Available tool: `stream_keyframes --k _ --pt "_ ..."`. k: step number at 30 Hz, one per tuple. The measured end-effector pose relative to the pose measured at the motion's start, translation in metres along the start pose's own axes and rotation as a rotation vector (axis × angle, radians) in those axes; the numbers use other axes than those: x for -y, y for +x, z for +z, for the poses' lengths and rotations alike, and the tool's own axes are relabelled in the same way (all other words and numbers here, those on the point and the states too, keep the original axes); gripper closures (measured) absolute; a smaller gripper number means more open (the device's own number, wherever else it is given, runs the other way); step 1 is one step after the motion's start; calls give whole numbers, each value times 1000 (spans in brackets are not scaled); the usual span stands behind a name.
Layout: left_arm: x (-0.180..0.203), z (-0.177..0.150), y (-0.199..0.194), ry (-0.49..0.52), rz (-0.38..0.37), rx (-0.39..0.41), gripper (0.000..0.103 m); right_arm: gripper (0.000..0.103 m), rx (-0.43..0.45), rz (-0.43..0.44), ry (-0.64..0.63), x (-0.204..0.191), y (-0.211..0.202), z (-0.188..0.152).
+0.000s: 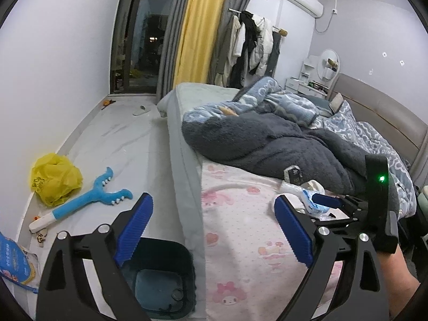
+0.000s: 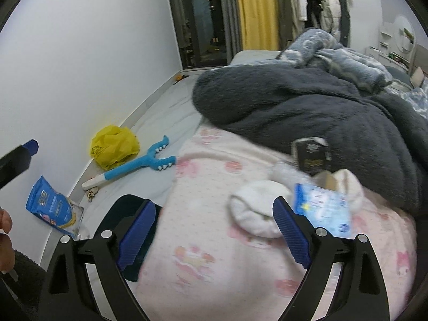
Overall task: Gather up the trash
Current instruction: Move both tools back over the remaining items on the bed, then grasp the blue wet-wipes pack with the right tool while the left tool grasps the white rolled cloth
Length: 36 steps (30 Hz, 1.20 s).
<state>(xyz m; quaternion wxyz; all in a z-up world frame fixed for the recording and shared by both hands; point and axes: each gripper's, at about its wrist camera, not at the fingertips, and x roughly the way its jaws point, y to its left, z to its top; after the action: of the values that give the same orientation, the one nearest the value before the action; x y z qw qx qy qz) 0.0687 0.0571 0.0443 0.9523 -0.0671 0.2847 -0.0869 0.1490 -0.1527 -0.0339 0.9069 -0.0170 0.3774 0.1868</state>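
Trash lies on the pink bed sheet (image 2: 214, 267): a white crumpled wad (image 2: 254, 211), a blue and white wrapper (image 2: 323, 208) and a small black box (image 2: 310, 155). My right gripper (image 2: 214, 232) hovers open just short of the wad, nothing between its pads. My left gripper (image 1: 214, 230) is open and empty over the bed's edge, above a dark bin (image 1: 171, 254) on the floor. In the left wrist view one finger (image 1: 327, 201) of the right gripper reaches over the wrapper (image 1: 310, 204). The bin (image 2: 139, 267) shows partly behind the right gripper's left finger.
On the floor by the wall lie a crumpled yellow plastic bag (image 1: 54, 179), a blue toothed toy stick (image 1: 88, 200) and a blue packet (image 2: 53, 208). A dark fleece blanket (image 1: 267, 141) and blue bedding cover the far bed. A hand shows at the right wrist view's left edge.
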Motion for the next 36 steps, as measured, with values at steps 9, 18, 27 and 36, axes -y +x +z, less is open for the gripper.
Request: stream_keyframes --k 9,18,27,36 --pt "32 -3 21 40 -45 -26 9 12 2 -64 47 42 -12 -7" --pt "53 -12 49 83 -88 -73 9 7 -36 -95 135 80 -9 -20" --pt "78 -16 86 157 -178 -115 9 6 -57 -52 201 100 11 -20" --pt "80 -21 117 170 -197 -163 8 6 -69 -27 174 102 24 -22"
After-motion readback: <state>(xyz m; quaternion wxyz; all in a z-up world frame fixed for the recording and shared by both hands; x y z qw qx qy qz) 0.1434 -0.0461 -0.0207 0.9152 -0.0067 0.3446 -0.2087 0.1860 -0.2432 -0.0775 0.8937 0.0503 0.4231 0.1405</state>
